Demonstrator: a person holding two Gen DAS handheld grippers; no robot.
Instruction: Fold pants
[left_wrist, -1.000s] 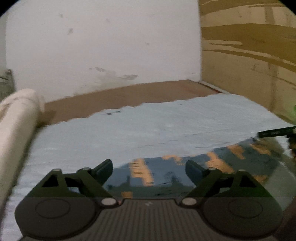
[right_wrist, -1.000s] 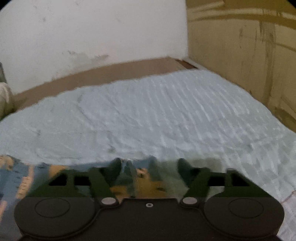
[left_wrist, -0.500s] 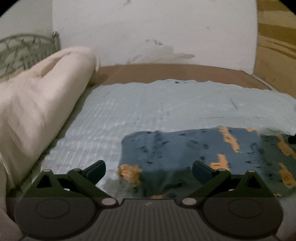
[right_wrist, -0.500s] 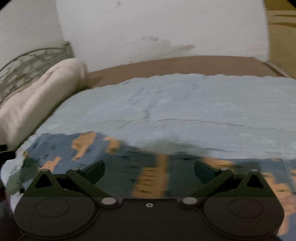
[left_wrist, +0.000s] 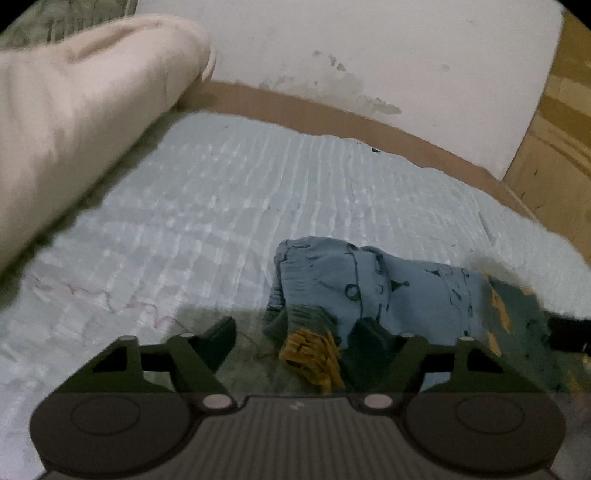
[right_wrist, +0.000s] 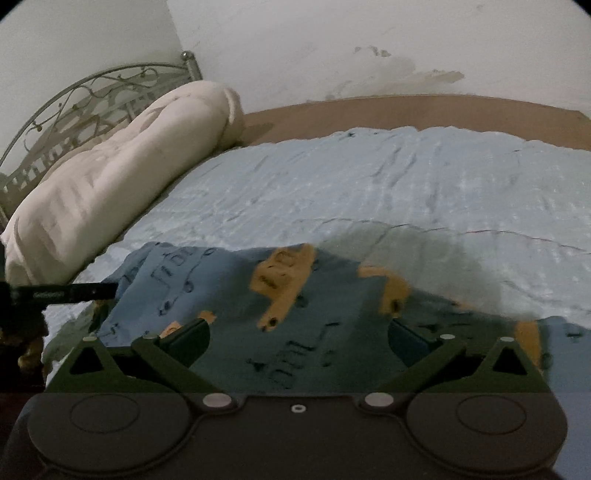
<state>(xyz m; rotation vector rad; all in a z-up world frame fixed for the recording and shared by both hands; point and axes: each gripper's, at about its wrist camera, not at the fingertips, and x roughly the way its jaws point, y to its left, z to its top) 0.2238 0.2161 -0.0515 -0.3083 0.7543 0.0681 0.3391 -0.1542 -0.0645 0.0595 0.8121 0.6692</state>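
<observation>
The bed (right_wrist: 369, 184) lies pale blue, the pants (right_wrist: 295, 314) bunched at its near edge. My left tongs (left_wrist: 295, 336) have just been narrowing around a crumpled end, not gripping; my right tongs (right_wrist: 295, 332) gape wide, empty. Pinching one layer could drag the fold askew.

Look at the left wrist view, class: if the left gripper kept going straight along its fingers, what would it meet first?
Most likely the blue patterned pants, at the bunched end with the orange patch, lying between the open fingers of the left gripper on the light blue bedspread. Depth is hard to judge here.
</observation>
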